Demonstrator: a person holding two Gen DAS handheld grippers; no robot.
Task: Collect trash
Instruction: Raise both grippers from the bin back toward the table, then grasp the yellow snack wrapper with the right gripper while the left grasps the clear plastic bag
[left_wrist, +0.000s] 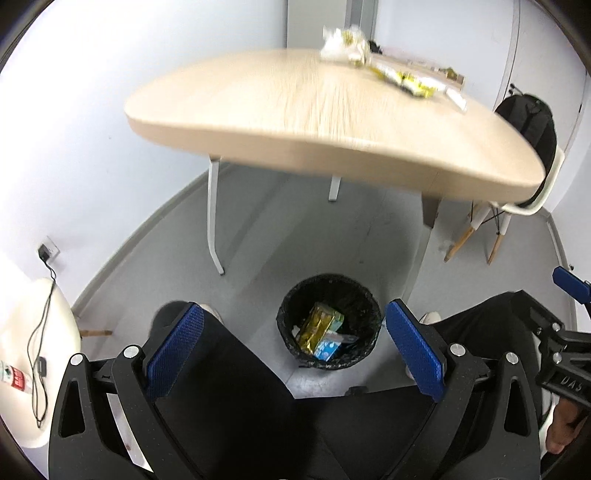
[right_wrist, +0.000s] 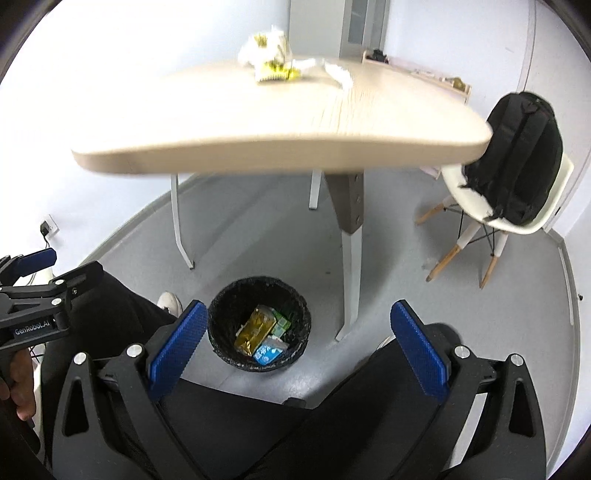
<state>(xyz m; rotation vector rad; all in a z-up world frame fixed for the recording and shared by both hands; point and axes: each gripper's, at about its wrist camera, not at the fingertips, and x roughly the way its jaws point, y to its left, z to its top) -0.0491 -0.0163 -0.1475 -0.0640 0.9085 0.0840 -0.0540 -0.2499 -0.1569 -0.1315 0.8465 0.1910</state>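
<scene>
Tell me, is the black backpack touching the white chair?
Touching. The right wrist view shows the black backpack sitting in the white chair, its bottom resting on the seat shell and its side leaning against the backrest.

A black mesh bin (left_wrist: 328, 321) stands upright on the grey floor at 6 o'clock, holding a gold wrapper (left_wrist: 317, 326) and a blue packet (left_wrist: 328, 349). Crumpled white-and-yellow trash (right_wrist: 271, 55), blurred, lies on the table top at 12 o'clock.

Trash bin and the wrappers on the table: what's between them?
Bare grey floor, then the table edge. Right wrist view shows the bin on the floor, wrappers far across the top.
</scene>
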